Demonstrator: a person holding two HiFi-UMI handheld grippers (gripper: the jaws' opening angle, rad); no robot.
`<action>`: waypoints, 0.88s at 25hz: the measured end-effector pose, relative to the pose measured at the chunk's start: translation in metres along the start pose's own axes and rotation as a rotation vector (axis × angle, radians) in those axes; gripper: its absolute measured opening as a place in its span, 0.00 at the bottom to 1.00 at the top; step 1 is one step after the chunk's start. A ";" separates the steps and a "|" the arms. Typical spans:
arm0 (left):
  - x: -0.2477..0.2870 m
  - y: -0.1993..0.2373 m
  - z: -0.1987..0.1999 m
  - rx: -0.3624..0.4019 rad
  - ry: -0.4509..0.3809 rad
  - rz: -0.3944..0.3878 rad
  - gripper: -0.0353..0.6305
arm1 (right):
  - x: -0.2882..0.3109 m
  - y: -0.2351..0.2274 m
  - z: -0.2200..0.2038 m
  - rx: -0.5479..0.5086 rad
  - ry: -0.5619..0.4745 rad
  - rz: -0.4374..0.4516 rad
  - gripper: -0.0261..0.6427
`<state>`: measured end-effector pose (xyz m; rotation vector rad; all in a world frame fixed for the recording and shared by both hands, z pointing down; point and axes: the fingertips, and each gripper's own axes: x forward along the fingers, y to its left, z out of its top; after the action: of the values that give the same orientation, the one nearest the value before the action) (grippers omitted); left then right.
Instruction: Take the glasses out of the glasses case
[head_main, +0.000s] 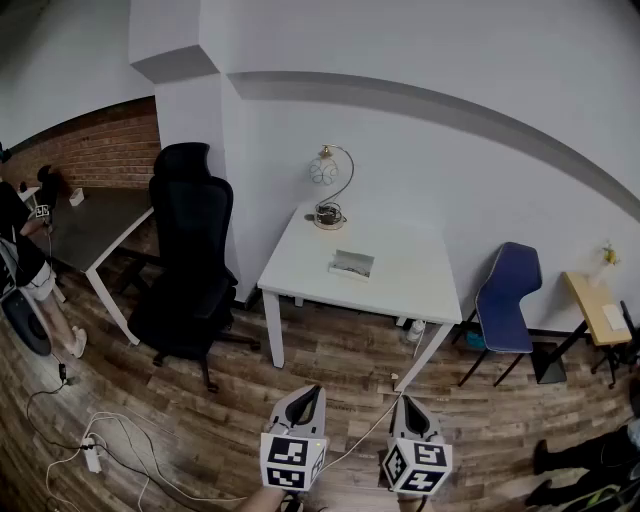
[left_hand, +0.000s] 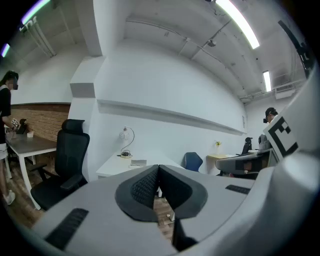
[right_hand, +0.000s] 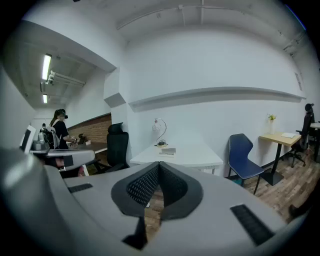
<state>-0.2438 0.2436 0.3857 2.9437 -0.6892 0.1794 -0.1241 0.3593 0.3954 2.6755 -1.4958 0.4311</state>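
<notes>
My left tool (head_main: 314, 392) and right tool (head_main: 408, 402) are both closed and empty. The glasses case (head_main: 352, 264), I think, lies well ahead on the worktop (head_main: 420, 288), long axis crosswise.

White table (head_main: 405, 290) on wooden floor (head_main: 340, 375): a curved-neck lamp (head_main: 328, 195) stands at its far edge; a closed glasses case (head_main: 352, 264) lies near mid-table, apart.

Walls: plain white (head_main: 420, 120), with a brick stretch (head_main: 100, 150) far left.
Floor: wood planks (head_main: 330, 400).
Furniture: white tabletop (head_main: 400, 275) against the wall, black office chair (head_main: 190, 260) left of it, blue chair (head_main: 510, 295) right.
Light: ceiling strips (left_hand: 240, 22) glowing overhead.
</notes>
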 end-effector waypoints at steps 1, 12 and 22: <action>0.000 0.001 0.000 -0.007 -0.001 0.000 0.08 | 0.000 0.001 0.000 -0.003 0.000 0.000 0.09; 0.005 0.021 0.008 -0.006 -0.025 0.000 0.08 | 0.008 0.012 0.011 0.007 -0.036 0.004 0.09; 0.012 0.051 -0.006 -0.029 -0.004 0.006 0.08 | 0.024 0.019 -0.004 0.043 0.005 -0.030 0.09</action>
<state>-0.2568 0.1936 0.3980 2.9159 -0.6959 0.1625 -0.1285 0.3299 0.4039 2.7238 -1.4597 0.4736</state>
